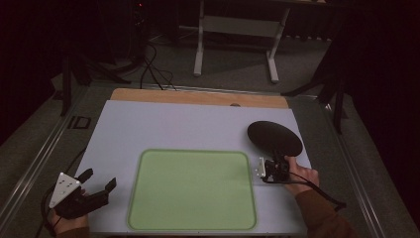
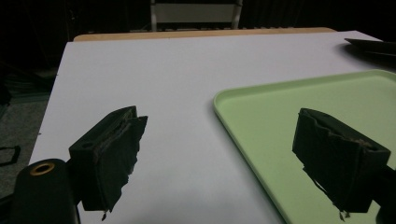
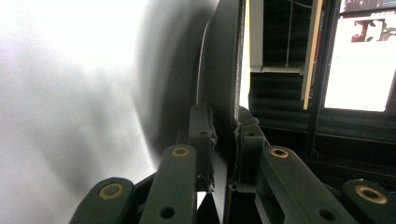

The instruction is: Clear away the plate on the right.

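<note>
Black and round, the plate [image 1: 275,138] is clamped at its near rim by the right tool [image 1: 277,167]. The left tool [image 1: 98,187], jaws spread, hovers over the table [image 1: 173,124], the green tray [image 1: 192,191] to its right.

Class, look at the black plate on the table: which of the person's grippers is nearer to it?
Right. The right gripper is clamped on the black plate's near rim. The left gripper hovers open across the green tray, by the table's opposite edge.

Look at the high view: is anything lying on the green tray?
No. The green tray shows bare; the black plate lies beside it, gripped by the right claw.
</note>
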A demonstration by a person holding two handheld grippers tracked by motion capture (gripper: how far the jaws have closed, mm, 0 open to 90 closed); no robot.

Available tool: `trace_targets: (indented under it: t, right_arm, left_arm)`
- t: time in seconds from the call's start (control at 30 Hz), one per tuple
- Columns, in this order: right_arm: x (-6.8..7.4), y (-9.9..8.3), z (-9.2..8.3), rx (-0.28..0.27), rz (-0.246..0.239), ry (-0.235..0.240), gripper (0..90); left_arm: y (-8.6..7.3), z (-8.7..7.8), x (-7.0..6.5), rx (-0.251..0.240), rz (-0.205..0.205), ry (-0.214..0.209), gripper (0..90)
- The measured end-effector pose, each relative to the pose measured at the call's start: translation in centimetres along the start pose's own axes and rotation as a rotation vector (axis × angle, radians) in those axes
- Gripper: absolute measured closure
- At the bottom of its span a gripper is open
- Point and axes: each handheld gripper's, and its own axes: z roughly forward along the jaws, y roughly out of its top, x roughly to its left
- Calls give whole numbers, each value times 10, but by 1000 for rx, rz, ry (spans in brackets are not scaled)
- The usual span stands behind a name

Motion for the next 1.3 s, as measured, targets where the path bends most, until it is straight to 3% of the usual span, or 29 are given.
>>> trace_targets:
  t: [0.47, 1.3]
  right_arm:
    - [-4, 3, -16, -30, 4, -25, 801]
    - [-12, 25, -54, -127, -59, -81, 786]
  left_arm:
    - [0, 0, 0, 0, -1, 0, 151]
    - [0, -1, 0, -10, -2, 0, 152]
